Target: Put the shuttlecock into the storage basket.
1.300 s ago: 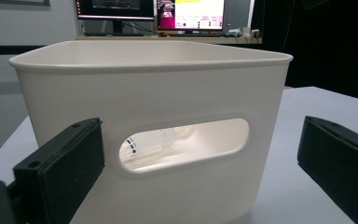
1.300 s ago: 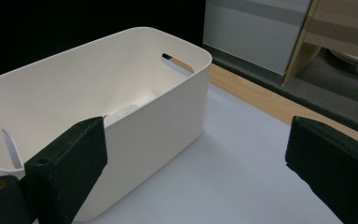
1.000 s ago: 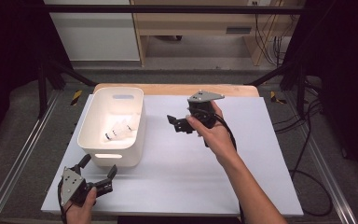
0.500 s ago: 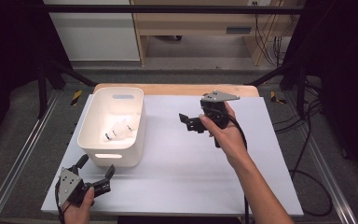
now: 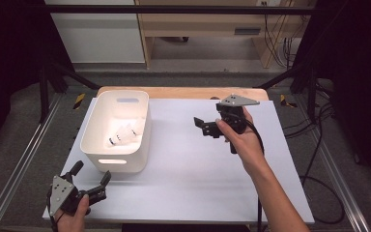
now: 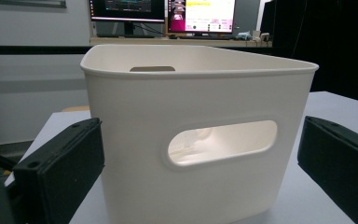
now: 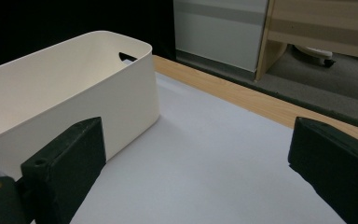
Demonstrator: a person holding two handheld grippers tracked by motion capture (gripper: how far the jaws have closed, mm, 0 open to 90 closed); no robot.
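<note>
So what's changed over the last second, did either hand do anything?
The right gripper drew back from beside the white bin, moving rightward over the table, open and empty. The left gripper stayed near the table's front corner, open, facing the bin's handle slot. The bin and the shuttlecocks inside it did not move.

white handled bin [image 5: 117, 145] upright on table [image 5: 198, 183]
</note>
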